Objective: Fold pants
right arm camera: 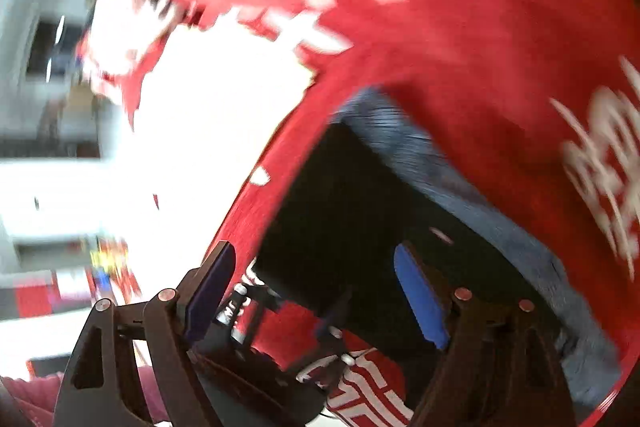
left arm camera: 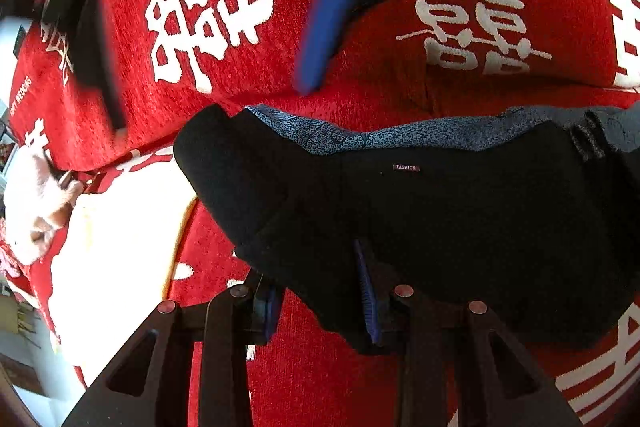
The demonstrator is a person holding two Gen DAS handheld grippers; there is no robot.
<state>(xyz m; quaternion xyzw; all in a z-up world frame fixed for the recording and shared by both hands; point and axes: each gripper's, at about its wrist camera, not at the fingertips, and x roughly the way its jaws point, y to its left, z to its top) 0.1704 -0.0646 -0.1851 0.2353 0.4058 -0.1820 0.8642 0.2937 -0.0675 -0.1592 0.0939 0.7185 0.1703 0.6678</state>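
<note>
The black pants lie folded on the red cover, with a blue patterned waistband lining along the far edge and a small "FASHION" label. My left gripper is open, its jaws straddling the near edge of the pants. My right gripper shows blurred in the left wrist view, above the cover behind the pants. In the right wrist view my right gripper is open, with the pants in front of it and the left gripper's black frame below between the jaws. That view is motion-blurred.
A red cover with white characters spreads under everything. A bright white patch and a pale plush toy lie at the left. A black strap hangs at the upper left. Room furniture shows blurred at the left.
</note>
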